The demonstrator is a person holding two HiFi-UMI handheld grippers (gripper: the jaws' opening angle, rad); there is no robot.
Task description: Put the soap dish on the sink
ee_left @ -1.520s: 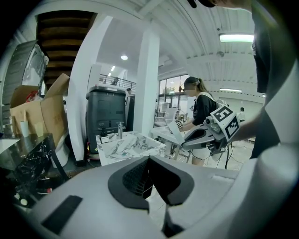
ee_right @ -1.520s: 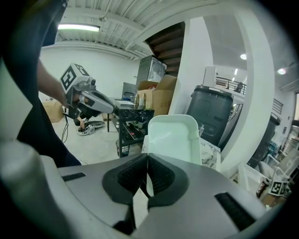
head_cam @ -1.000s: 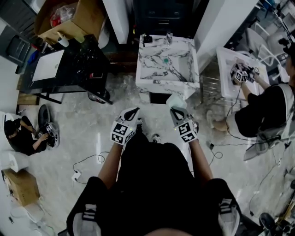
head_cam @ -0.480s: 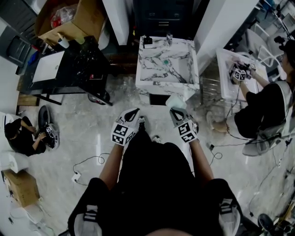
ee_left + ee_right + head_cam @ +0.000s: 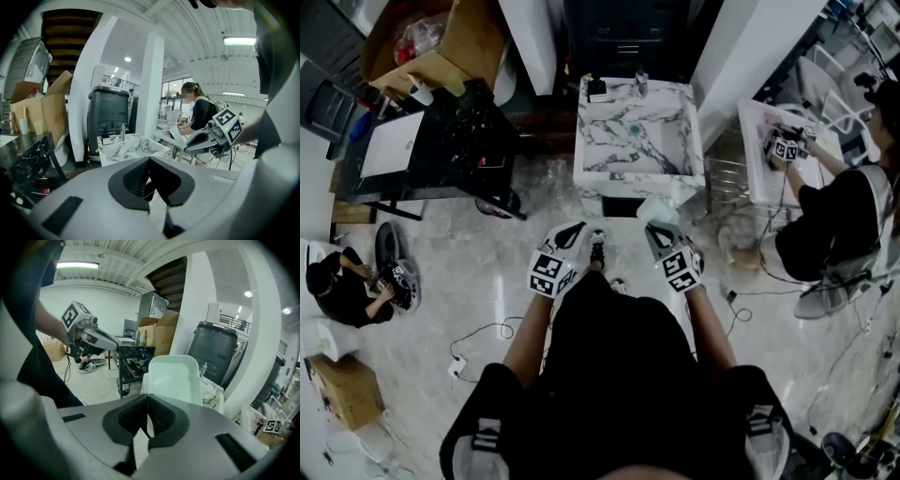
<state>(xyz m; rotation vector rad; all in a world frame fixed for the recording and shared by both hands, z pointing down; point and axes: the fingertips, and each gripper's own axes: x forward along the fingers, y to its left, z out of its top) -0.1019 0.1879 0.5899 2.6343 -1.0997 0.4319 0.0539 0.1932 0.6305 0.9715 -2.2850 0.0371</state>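
In the head view, the person stands on a pale stone floor facing a marble sink, with both claws held out in front of the body. The left claw and the right claw both point toward the sink's front edge. The pale soap dish sticks out from the tip of the right claw, held in the air just short of the sink's front right corner and not resting on it. A tap stands at the sink's back edge, and a small dark box sits at its back left corner. A black bench stands left of the sink. In the left gripper view, the left claw has its jaws pressed together with nothing between them. Beyond them is the sink, and the right claw reaches in from the right. In the right gripper view, the right claw has its jaws clamped on the near edge of the soap dish. The dish reaches away from the jaws with its hollow side in view and covers most of the sink behind it. The left claw shows at the left.
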